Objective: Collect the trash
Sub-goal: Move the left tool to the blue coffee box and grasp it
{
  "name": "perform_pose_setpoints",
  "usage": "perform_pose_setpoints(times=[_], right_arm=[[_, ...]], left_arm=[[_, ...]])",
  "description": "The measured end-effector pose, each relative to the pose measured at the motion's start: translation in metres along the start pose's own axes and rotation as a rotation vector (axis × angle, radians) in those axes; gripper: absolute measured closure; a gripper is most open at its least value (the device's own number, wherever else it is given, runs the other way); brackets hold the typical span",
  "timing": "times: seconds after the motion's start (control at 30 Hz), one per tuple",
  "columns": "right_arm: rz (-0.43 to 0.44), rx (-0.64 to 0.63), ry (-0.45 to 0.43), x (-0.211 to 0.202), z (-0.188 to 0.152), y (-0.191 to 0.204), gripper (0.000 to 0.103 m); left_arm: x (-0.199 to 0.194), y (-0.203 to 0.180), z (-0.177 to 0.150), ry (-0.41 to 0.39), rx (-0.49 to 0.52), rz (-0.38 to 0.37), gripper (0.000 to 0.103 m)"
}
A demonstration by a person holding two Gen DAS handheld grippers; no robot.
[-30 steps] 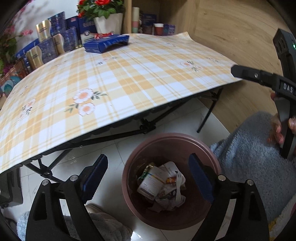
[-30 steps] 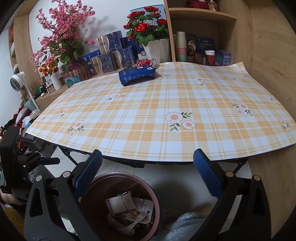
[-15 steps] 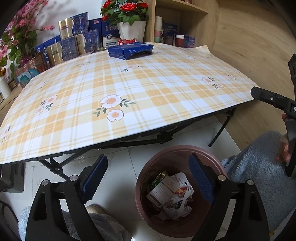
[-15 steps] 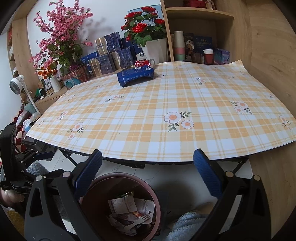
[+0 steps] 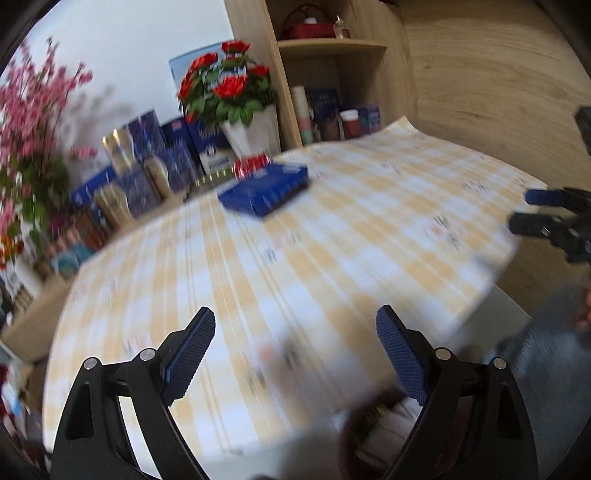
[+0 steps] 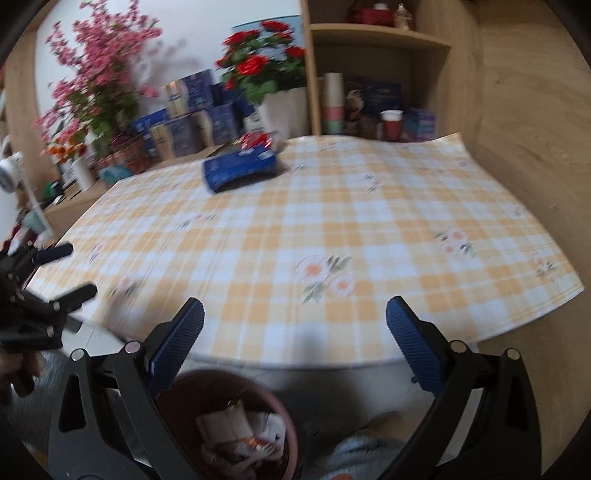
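A table (image 6: pixel 369 221) covered with a smooth yellow-and-white plaid cloth printed with small flowers fills most of both views; its near edge overhangs a pale tiled floor (image 6: pixel 332 384). Wood-grain panels form the wall on the right, and an open wooden shelf (image 6: pixel 380 33) stands behind the table with a stack of paper cups (image 6: pixel 332 103) and a red cup (image 6: pixel 391 123). Along the back sit blue gift boxes (image 6: pixel 192 110), a white pot of red roses (image 6: pixel 266 70) and a spray of pink blossoms (image 6: pixel 96 66). A flat blue packet (image 6: pixel 240 170) lies on the far part of the cloth, with a shiny red wrapper (image 6: pixel 255 139) just behind it.

Below the table edge stands a round brown trash bin (image 6: pixel 229 424) holding crumpled paper and wrappers.

The left gripper (image 5: pixel 295 354) is spread wide with nothing between its ribbed blue pads, angled downward over the near edge of the cloth; that view is blurred. The right gripper (image 6: pixel 295 347) is likewise spread wide and empty, tilted down above the bin and the table edge.
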State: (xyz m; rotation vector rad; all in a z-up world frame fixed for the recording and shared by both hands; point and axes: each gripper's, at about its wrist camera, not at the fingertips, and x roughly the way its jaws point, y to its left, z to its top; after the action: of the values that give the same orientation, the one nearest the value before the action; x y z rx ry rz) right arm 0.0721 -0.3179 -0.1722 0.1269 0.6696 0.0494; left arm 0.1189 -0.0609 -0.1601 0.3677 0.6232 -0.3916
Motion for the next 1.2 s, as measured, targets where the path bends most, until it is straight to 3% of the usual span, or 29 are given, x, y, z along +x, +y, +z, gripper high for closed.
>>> perform_pose_setpoints(times=[0.1,0.2,0.4,0.6,0.83,0.87,0.93,0.97,1.07,1.13,1.2], right_arm=[[0.066,0.089,0.012,0.014,0.02,-0.017,0.006],[0.08,0.19,0.009,0.027,0.038,-0.035,0.006],[0.11,0.349,-0.066,0.05,0.065,-0.072,0.006],[0.146,0.421,-0.046,0.077,0.074,-0.098,0.006],[0.103,0.397,-0.041,0.086,0.076,-0.111,0.006],[0.102,0.4,-0.043,0.085,0.076,-0.113,0.006],[0.097,0.399,-0.049,0.083,0.078,-0.115,0.006],[0.093,0.396,-0.049,0.082,0.078,-0.115,0.006],[0.062,0.377,-0.05,0.078,0.082,-0.114,0.006],[0.062,0.36,-0.051,0.075,0.087,-0.112,0.006],[0.065,0.338,-0.049,0.073,0.093,-0.108,0.006]], left_arm=[[0.036,0.01,0.039,-0.011,0.043,-0.004,0.016],[0.078,0.012,0.07,-0.01,0.123,0.015,0.016],[0.189,0.0,0.12,0.044,0.282,0.069,0.016],[0.267,-0.011,0.134,0.119,0.42,0.121,0.016],[0.3,-0.016,0.136,0.15,0.526,0.188,0.018],[0.303,-0.016,0.136,0.157,0.543,0.19,0.022],[0.309,-0.016,0.136,0.189,0.573,0.166,0.043],[0.31,-0.015,0.135,0.21,0.585,0.147,0.06],[0.295,-0.007,0.138,0.183,0.605,0.133,0.069],[0.272,0.008,0.146,0.156,0.537,0.103,0.075],[0.246,0.04,0.157,0.149,0.38,0.046,0.079]])
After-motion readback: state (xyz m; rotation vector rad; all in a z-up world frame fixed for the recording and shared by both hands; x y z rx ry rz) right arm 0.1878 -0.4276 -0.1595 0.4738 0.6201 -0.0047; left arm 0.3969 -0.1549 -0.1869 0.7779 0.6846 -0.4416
